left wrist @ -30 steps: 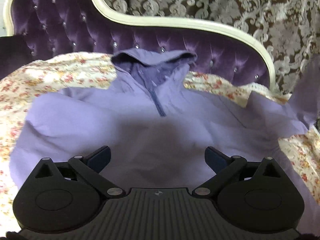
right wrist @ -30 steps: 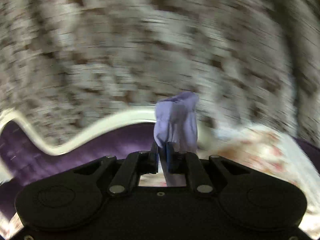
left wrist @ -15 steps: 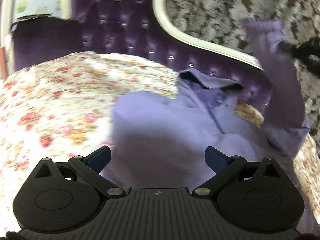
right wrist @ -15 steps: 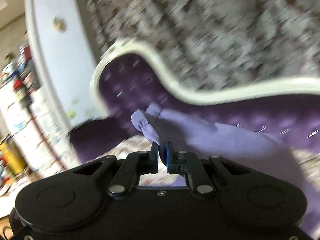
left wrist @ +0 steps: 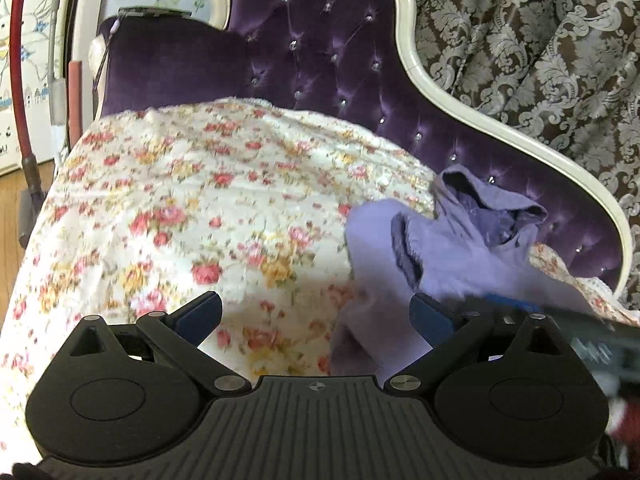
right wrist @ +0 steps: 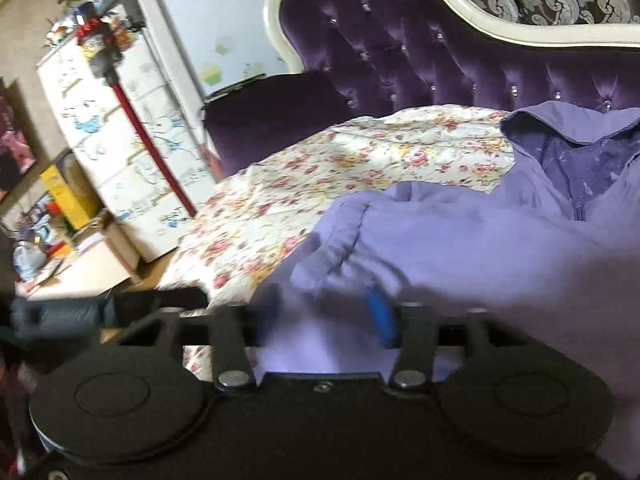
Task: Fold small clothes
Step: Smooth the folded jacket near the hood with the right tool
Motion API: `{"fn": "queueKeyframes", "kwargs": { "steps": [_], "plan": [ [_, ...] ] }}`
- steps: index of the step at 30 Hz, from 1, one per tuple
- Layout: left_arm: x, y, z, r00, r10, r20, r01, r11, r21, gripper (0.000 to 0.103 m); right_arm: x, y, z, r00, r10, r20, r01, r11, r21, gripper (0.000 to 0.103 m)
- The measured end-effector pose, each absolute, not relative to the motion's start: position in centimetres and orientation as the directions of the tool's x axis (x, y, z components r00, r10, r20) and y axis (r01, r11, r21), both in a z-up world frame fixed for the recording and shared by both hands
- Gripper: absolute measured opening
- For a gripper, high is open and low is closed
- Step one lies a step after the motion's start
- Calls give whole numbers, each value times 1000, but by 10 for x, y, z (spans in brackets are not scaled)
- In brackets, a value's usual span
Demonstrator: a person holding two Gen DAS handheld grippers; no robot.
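Note:
A small lilac hooded top (left wrist: 452, 256) lies on a floral bedspread (left wrist: 208, 208), hood toward the purple headboard. Its sleeve with a gathered cuff (right wrist: 340, 236) is folded across the body. My left gripper (left wrist: 316, 316) is open and empty, over the bedspread at the top's left edge. My right gripper (right wrist: 324, 316) is open just behind the cuff, its jaws blurred, with the cuff lying on the top between and ahead of them. The right gripper also shows in the left wrist view (left wrist: 520, 308) as a blurred dark bar over the top.
A tufted purple headboard (left wrist: 320, 60) with a white frame stands behind the bed, patterned curtains (left wrist: 540, 40) beyond. In the right wrist view a white drawer unit (right wrist: 120, 128), a red vacuum pole (right wrist: 148, 140) and floor clutter stand left of the bed.
My right gripper carried the sleeve cuff across to the left, lowered it onto the top and opened, letting go. My left gripper swung left, off the top toward the bedspread.

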State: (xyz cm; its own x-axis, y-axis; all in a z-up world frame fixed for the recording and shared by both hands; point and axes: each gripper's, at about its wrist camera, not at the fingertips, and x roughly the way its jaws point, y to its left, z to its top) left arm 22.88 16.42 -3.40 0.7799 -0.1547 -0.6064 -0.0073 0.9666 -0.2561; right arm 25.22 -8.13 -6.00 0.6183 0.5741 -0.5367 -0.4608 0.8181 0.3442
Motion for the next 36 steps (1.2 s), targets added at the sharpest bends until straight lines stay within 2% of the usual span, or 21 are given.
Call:
{"fn": "queueKeyframes", "kwargs": {
  "steps": [2,5,8,14,19,23,26,28,31,33,36],
  "plan": [
    [230,159,-26,793,-160,-587,9,968,-251,101,240,-96,-47,645,569,-510,-475,822,315,62],
    [236,145,-13,810,-175,-560,43,970,-241,101,225,-127,-26,701,545,-461,-465,838,284,70],
    [247,122,-1,819,-196,-540,89,972,-218,101,218,-165,-10,775,465,-428,-395,885,246,71],
    [265,69,2,823,-220,-524,179,975,-128,101,248,-248,-10,872,229,-434,-140,964,227,71],
    [291,42,-24,787,-226,-574,206,973,-100,101,253,-284,-30,870,117,-478,-24,980,196,70],
    [306,42,-62,730,-166,-663,177,983,-52,101,252,-287,-72,801,107,-589,-18,988,155,58],
    [304,47,-89,711,-107,-695,176,984,28,103,242,-282,-103,738,106,-666,-65,994,86,55],
    [299,54,-93,727,-130,-674,180,984,4,103,223,-277,-110,762,108,-638,-99,994,50,55],
    [301,61,-93,717,-148,-681,171,985,-34,103,217,-273,-105,755,110,-647,-115,993,34,55],
    [301,61,-94,719,-149,-678,171,985,-35,103,220,-275,-99,745,123,-655,-122,991,47,57],
    [302,62,-96,725,-156,-671,172,984,-43,103,220,-284,-83,780,149,-608,-115,989,95,58]
  ]
}}
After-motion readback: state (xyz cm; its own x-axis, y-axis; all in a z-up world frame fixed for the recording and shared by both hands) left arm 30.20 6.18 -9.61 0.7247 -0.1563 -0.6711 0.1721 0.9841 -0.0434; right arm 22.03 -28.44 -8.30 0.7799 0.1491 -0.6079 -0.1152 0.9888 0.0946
